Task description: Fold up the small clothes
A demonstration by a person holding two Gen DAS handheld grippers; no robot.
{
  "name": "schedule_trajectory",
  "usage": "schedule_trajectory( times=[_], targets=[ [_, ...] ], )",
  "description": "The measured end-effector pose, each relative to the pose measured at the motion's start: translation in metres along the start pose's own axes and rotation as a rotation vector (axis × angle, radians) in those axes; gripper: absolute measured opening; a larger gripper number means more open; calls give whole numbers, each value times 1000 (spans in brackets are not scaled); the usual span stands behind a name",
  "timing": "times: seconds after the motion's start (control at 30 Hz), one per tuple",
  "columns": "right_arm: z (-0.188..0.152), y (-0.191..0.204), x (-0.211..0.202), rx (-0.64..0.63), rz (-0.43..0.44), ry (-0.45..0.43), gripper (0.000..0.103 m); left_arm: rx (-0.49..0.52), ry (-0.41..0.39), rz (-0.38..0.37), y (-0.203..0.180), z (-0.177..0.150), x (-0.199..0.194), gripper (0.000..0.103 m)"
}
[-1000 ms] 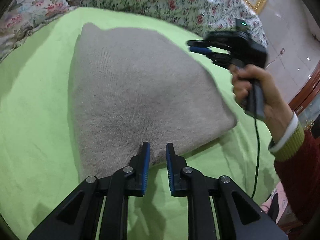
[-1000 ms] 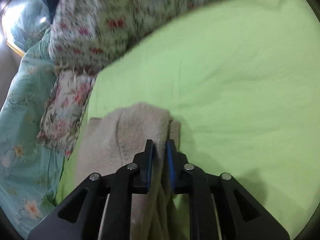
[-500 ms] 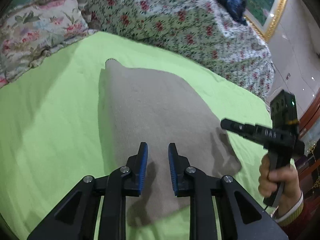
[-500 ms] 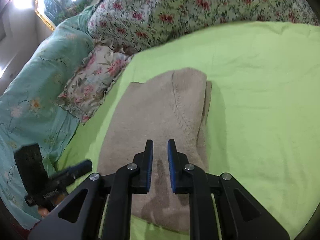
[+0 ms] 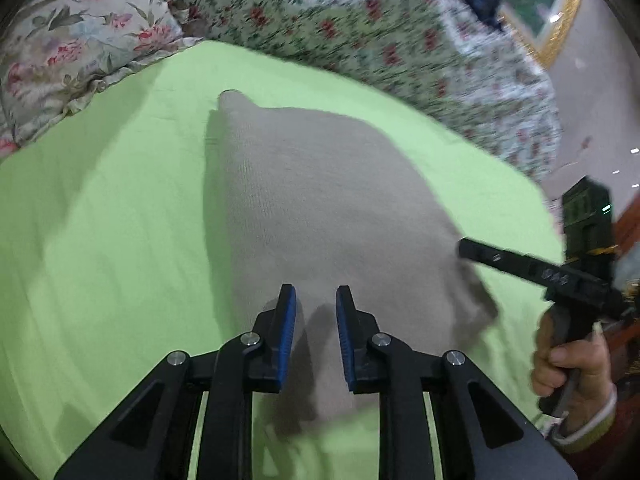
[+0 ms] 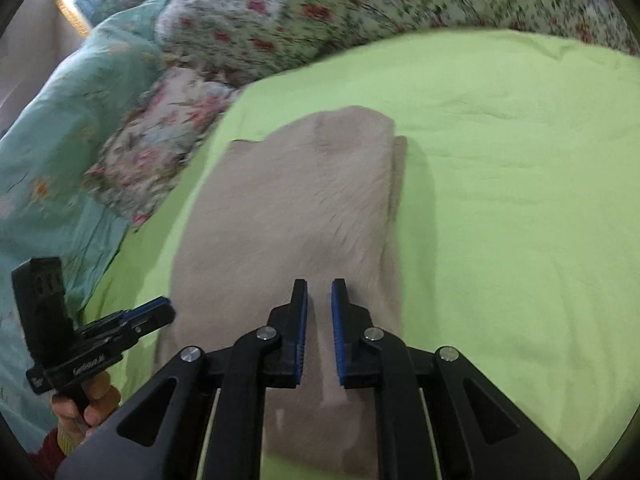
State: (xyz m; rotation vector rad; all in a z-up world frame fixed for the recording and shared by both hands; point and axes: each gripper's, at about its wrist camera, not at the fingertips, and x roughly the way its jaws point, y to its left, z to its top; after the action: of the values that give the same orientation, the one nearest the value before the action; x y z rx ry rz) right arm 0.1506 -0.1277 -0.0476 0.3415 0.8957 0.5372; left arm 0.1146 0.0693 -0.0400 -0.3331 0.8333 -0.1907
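Observation:
A beige knitted garment (image 5: 320, 208) lies folded on the green bed sheet (image 5: 100, 240); it also shows in the right wrist view (image 6: 288, 220). My left gripper (image 5: 316, 304) hovers above its near edge, jaws slightly apart and empty. My right gripper (image 6: 319, 296) hovers above the garment's other end, jaws slightly apart and empty. The right gripper also shows in the left wrist view (image 5: 472, 252) at the garment's right corner, and the left gripper shows in the right wrist view (image 6: 156, 312) at the left.
Floral pillows (image 5: 80, 52) and a floral quilt (image 5: 360, 32) line the far side of the bed. A teal quilt (image 6: 60, 140) lies at the left. The bed's edge and a wooden frame (image 5: 628, 224) are at the right.
The right gripper let go of the garment's fold and drew back above it. Both grippers rose away from the garment, which now lies flat and folded.

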Motion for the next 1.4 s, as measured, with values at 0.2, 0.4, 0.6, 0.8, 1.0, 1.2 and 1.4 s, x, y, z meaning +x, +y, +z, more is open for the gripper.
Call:
schedule_trajectory(
  times=[0.2, 0.4, 0.6, 0.8, 1.0, 1.2, 1.4],
  targets=[
    [-57, 6, -3, -81, -118, 59, 21, 15, 45, 24, -3, -48, 1, 23],
    [-75, -11, -7, 1, -92, 28, 21, -17, 55, 38, -2, -57, 5, 21],
    [-76, -12, -10, 7, -94, 31, 21, -5, 61, 86, -9, -61, 2, 23],
    [-84, -21, -26, 46, -126, 43, 23, 9, 54, 160, -13, -72, -18, 44],
    [-94, -28, -58, 68, -148, 9, 52, -10, 62, 231, -17, -92, -39, 68],
    [-117, -9, -76, 64, -146, -1, 79, 1, 79, 311, -24, -112, -52, 85],
    [-134, 10, -81, -29, -191, 21, 83, 19, 118, 374, -23, -123, -64, 87]
  ],
)
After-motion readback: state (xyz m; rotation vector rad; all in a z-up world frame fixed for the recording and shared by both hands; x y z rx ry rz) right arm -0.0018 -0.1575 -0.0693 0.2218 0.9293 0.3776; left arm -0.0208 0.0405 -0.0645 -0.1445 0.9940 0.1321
